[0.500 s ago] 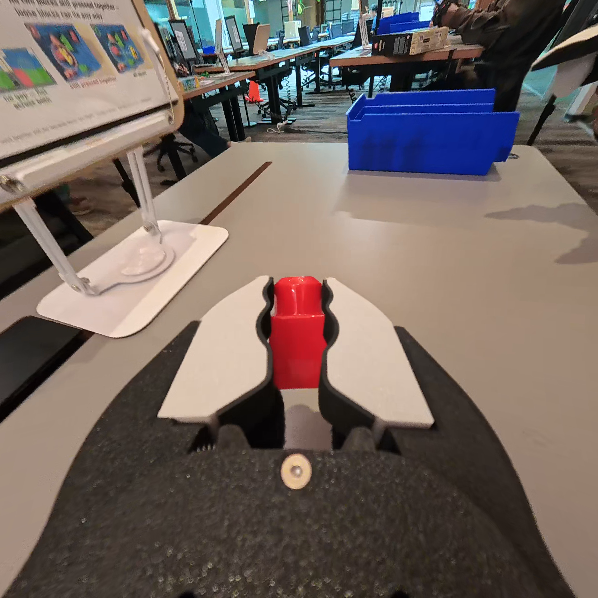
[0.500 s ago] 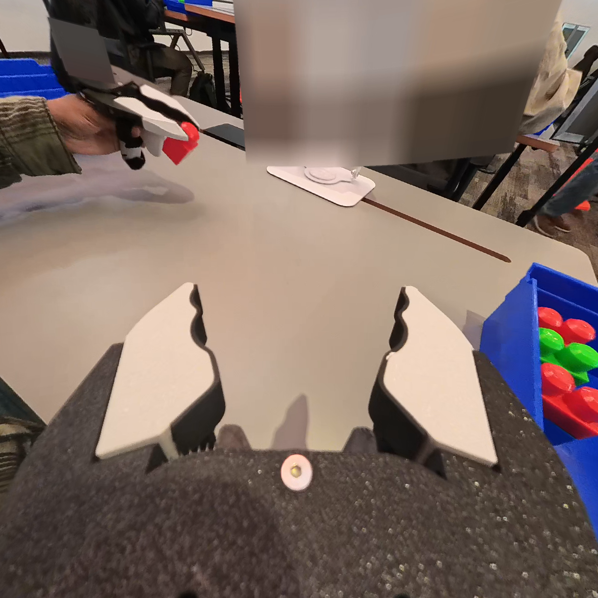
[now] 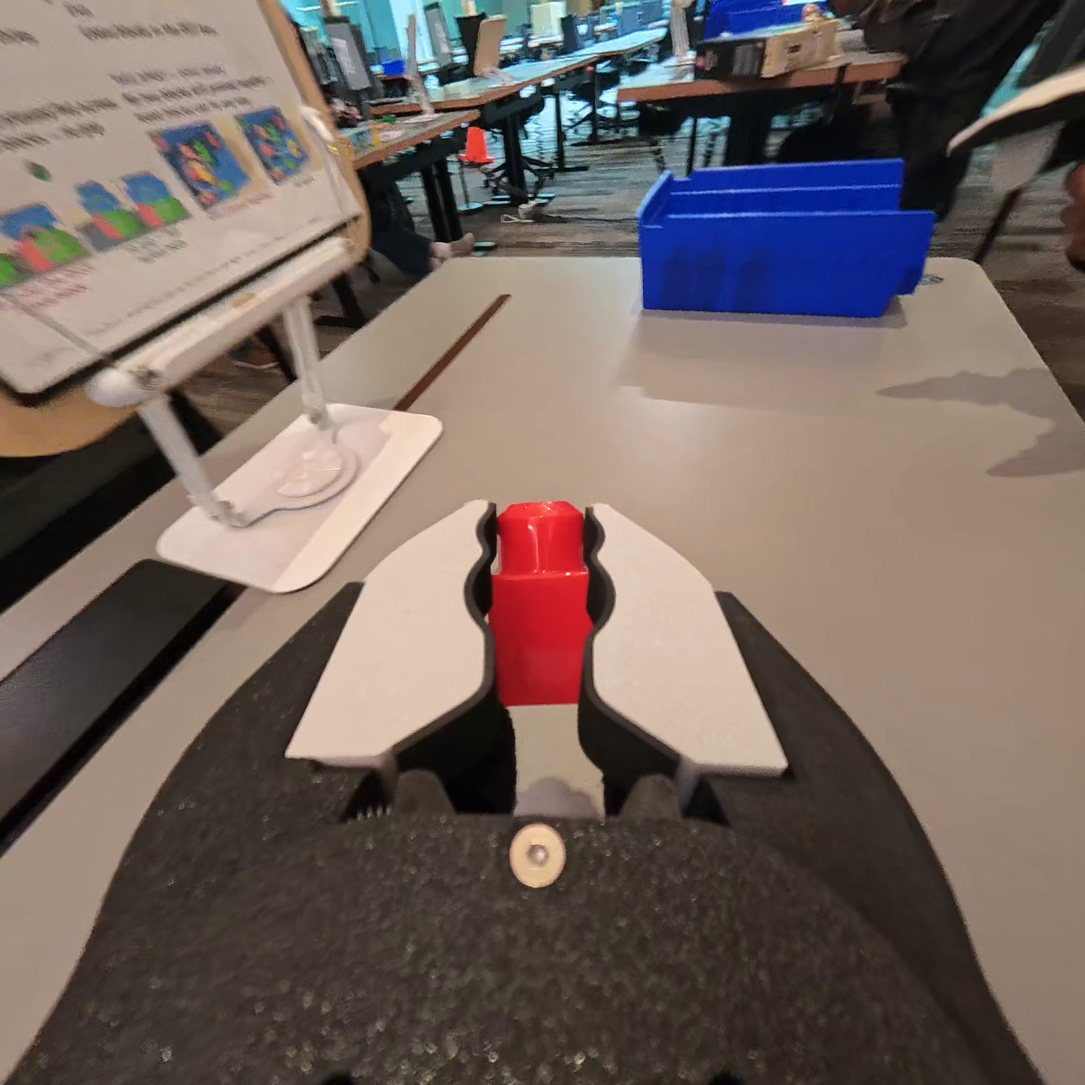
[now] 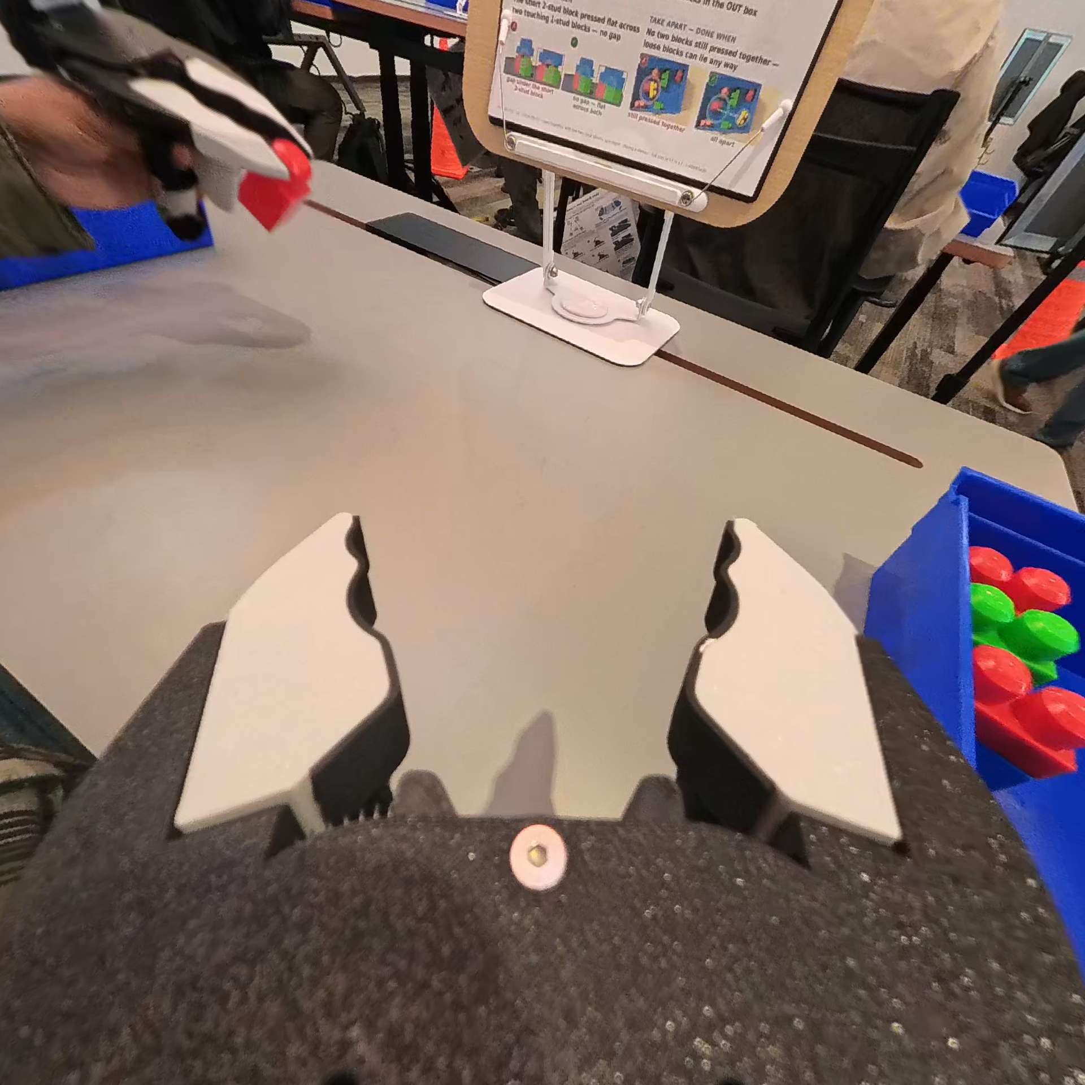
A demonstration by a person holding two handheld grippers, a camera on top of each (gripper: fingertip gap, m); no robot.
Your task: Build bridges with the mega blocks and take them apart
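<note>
My left gripper (image 3: 540,516) is shut on a red one-stud block (image 3: 539,610) and holds it above the grey table (image 3: 763,528), stud pointing forward. It also shows in the right wrist view (image 4: 276,176), far left, held in a hand, with the red block (image 4: 276,188) in the air. My right gripper (image 4: 543,528) is open and empty over the table. A blue bin (image 4: 922,634) at its right holds red blocks (image 4: 1033,722) and green blocks (image 4: 1021,634).
A sheet holder on a white stand (image 3: 305,487) is at the left of the left wrist view, and at the back in the right wrist view (image 4: 587,317). A blue bin (image 3: 775,258) stands at the table's far end. A black slab (image 4: 446,243) lies by the stand. Across from one pair of fingers to the other is roughly 40 centimetres.
The left gripper has moved forward and up with the red block. The right gripper has tilted up a little and stays open.
</note>
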